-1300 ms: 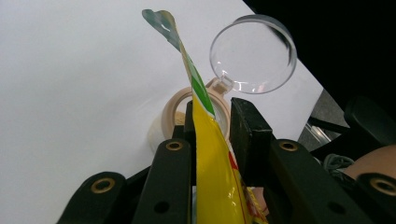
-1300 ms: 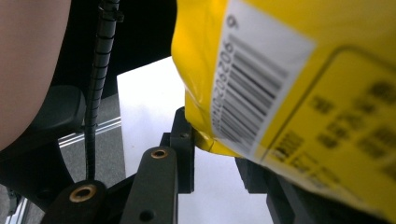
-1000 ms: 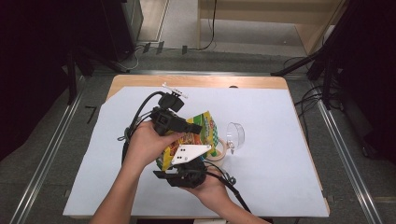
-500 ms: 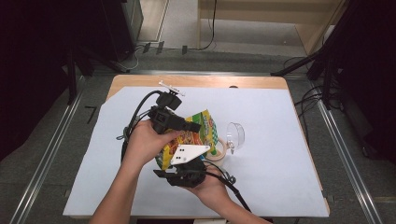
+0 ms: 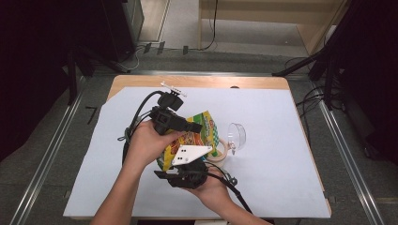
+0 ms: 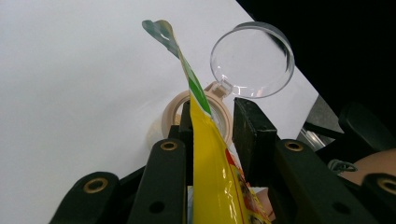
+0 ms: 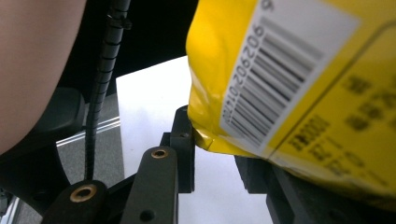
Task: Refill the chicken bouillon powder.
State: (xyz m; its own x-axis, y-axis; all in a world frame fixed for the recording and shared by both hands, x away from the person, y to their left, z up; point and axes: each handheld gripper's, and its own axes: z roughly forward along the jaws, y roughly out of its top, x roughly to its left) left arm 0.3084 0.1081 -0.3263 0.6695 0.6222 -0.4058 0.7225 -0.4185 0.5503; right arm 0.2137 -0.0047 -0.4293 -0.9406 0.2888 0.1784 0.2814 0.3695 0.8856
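Note:
A yellow snack bag [image 5: 202, 129] hangs tilted above the table between both grippers. My left gripper [image 5: 195, 127] holds its upper part, and in the left gripper view the bag's edge [image 6: 210, 154] runs up between the jaws of that gripper [image 6: 215, 109]. My right gripper [image 5: 182, 163] holds the bag from below; in the right gripper view the barcoded bottom corner [image 7: 303, 93] sits between the jaws of this gripper [image 7: 215, 140]. Just under the bag stands a small beige container [image 5: 219, 152] [image 6: 173, 109] with its clear hinged lid [image 5: 236, 136] [image 6: 252, 60] flipped open.
A white sheet [image 5: 281, 140] covers most of the wooden table [image 5: 197, 82]. Black cables trail from both grippers over the sheet's left and front. Metal floor rails run along both sides of the table, with dark equipment beyond.
Hardly anything differs; both hands keep the bag over the container in about the same place.

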